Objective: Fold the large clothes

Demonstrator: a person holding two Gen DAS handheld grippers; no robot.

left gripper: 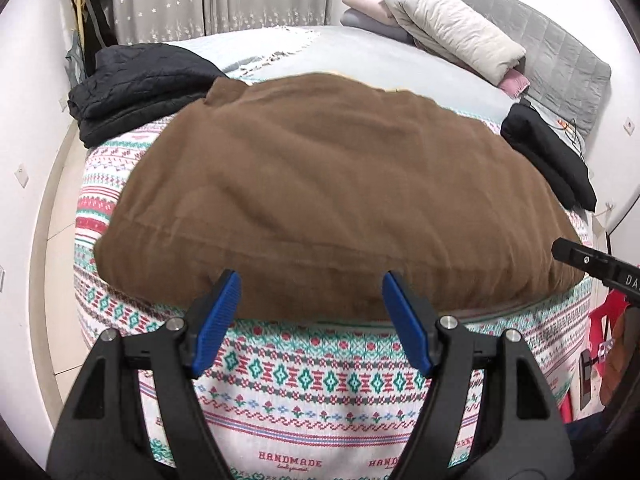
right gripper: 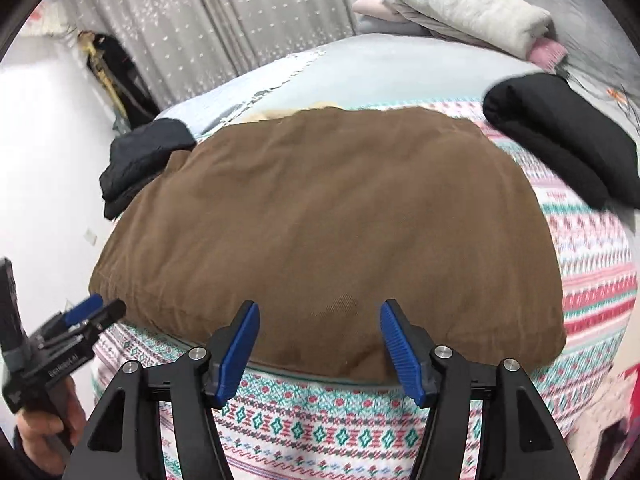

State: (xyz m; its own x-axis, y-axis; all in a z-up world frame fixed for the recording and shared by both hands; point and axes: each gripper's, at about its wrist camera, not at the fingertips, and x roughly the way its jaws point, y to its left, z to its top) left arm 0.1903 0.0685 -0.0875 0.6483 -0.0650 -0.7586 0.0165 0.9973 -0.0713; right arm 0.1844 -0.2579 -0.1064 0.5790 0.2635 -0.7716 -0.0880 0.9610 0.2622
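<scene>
Patterned bedspread on bed, curtain behind. Brown garment laid flat, long axis across view, near hem just beyond both tongs. Left tongs and right tongs held apart, empty; left set toward left hem half, right toward right.

My two wrist cameras are looking steeply down past my jaws, close over the bed's near edge, both sharing the brown garment.

folded brown garment flat on bed
</scene>
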